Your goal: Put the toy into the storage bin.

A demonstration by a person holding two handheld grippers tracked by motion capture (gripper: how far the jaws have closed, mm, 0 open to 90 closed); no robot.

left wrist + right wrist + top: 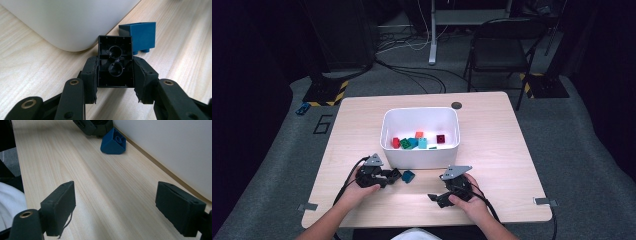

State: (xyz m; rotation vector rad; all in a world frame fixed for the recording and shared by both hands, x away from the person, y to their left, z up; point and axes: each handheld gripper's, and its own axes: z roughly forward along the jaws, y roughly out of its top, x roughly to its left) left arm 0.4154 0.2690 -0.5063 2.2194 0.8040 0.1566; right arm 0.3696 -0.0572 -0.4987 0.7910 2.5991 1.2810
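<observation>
Left gripper (115,75) had jaws clamped on black building brick (115,61), hollow underside facing camera, low over table (492,150) just in front of white bin (420,155). Blue brick (140,35) lay right beside it, loose. Right gripper (116,207) idle, jaws wide apart, nothing between. Looked like grab step done; next move prob lift over rim, drop in with other bricks.

Wooden table (492,150): white bin (420,152), blue block (408,176)
</observation>
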